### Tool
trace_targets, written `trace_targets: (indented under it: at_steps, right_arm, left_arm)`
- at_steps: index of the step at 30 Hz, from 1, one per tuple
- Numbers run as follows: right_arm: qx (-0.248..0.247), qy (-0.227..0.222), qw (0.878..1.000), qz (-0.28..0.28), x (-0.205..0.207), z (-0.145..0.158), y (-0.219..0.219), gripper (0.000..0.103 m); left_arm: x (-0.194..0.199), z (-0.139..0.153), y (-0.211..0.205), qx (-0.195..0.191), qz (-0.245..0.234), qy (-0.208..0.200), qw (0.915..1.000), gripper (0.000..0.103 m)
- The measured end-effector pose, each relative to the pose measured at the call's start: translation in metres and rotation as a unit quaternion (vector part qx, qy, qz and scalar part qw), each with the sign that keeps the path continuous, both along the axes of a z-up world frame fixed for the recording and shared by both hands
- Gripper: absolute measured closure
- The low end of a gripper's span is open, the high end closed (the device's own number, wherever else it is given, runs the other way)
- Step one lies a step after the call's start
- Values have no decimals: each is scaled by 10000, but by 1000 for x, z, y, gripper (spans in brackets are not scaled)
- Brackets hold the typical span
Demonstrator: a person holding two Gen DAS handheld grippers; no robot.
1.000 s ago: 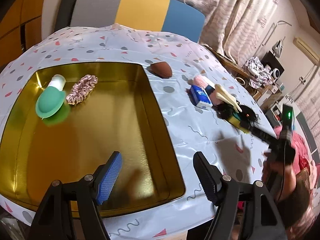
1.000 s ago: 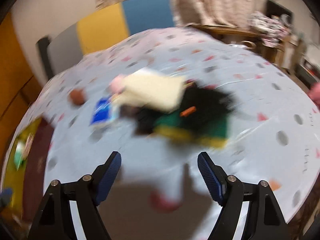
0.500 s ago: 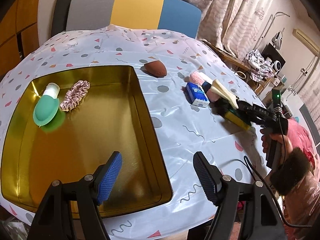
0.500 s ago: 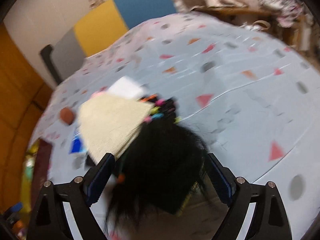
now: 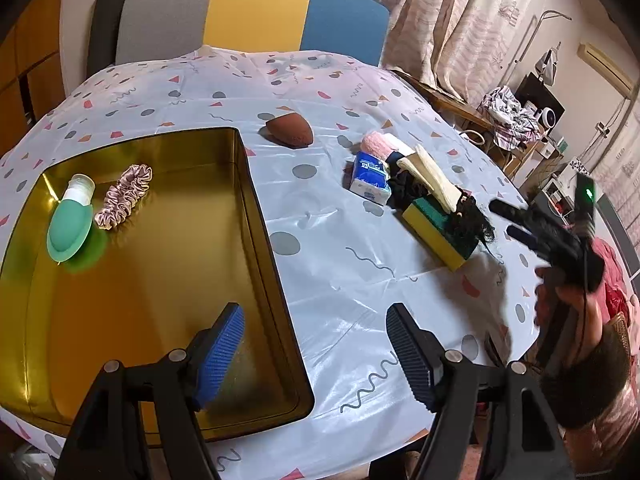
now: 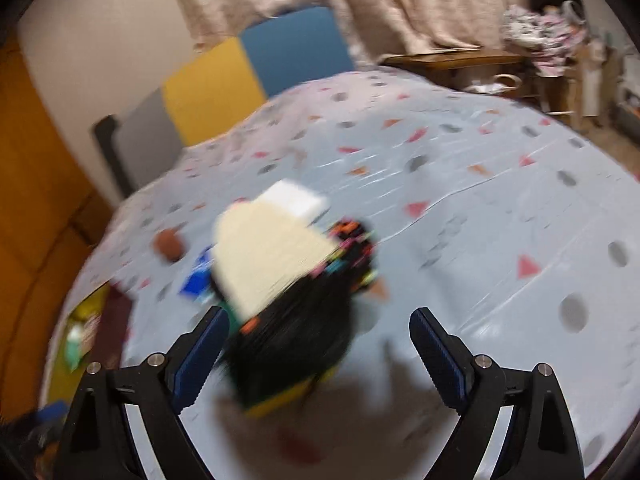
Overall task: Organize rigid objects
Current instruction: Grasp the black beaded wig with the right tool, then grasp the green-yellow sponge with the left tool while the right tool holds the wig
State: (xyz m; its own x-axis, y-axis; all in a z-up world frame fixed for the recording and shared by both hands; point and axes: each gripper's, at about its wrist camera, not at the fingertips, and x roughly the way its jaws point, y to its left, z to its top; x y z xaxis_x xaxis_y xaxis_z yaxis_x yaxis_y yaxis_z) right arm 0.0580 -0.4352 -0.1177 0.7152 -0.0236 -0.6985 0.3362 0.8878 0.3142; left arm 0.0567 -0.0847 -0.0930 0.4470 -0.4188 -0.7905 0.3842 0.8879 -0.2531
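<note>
A gold tray (image 5: 256,200) on the left holds a green bottle (image 5: 68,220) and a pink scrunchie (image 5: 124,196). My left gripper (image 5: 314,312) hovers open and empty over the tray's near right corner. Right of the tray lie a brown egg-shaped sponge (image 5: 290,132), a blue tissue pack (image 5: 370,176), a pink fluffy item (image 5: 378,146), and a pile of cream cloth (image 5: 432,178), black hairy item (image 5: 470,224) and yellow-green sponge (image 5: 434,228). My right gripper (image 5: 502,219), held by a hand, stands open just right of that pile. In the blurred right wrist view the right gripper (image 6: 319,316) has the black hairy item (image 6: 304,328) at its left finger, pads apart from it.
A patterned tablecloth (image 5: 340,280) covers the round table. A grey, yellow and blue chair (image 5: 256,16) stands at the far edge. Curtains, a wooden side table (image 6: 452,64) and cluttered shelves are to the right. The person's sleeve (image 5: 592,384) is at the near right edge.
The right gripper swung in close over the pile, then drew back slightly to the pile's right, its jaws wider. The left gripper's view shifted a little; its jaws are unchanged.
</note>
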Motion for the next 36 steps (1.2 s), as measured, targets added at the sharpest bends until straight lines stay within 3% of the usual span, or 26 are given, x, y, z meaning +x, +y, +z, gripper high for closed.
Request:
trace_targets:
  at_steps: [3, 8, 11, 13, 14, 17, 22, 27, 30, 32, 36]
  right_arm:
    - [86, 156, 9998, -45, 26, -6, -14, 15]
    - [15, 871, 9957, 306, 67, -34, -14, 32]
    - [98, 771, 9965, 302, 71, -40, -15, 36]
    - [219, 719, 9965, 373, 67, -40, -15, 48]
    - [231, 739, 9961, 431, 66, -39, -14, 61]
    - [454, 617, 9946, 706, 51, -36, -15, 67]
    - [421, 369, 9969, 554, 19, -27, -30, 68]
    - [-80, 94, 9999, 91, -7, -17, -52, 69]
    - [663, -420, 9968, 150, -22, -16, -71, 69]
    - [1313, -480, 9900, 189, -26, -24, -79, 69]
    - [1096, -548, 9925, 20, -34, -21, -77, 69]
  left_arm:
    - [0, 1, -1, -11, 15, 13, 10000, 28]
    - [-3, 6, 0, 83, 5, -59, 9999, 28]
    - [-1, 8, 0, 74, 37, -49, 10000, 28]
    - [1, 8, -4, 78, 30, -8, 10000, 28]
    - [1, 8, -6, 78, 15, 1, 10000, 28]
    - [4, 9, -17, 107, -76, -4, 9999, 28]
    - [9, 12, -43, 155, -326, -23, 9993, 28]
    - [16, 7, -76, 199, -611, 107, 9979, 28]
    - [19, 3, -95, 186, -760, 218, 9967, 28]
    - [21, 0, -109, 194, -845, 251, 9959, 28]
    - [26, -5, -140, 200, -1071, 365, 9934, 28]
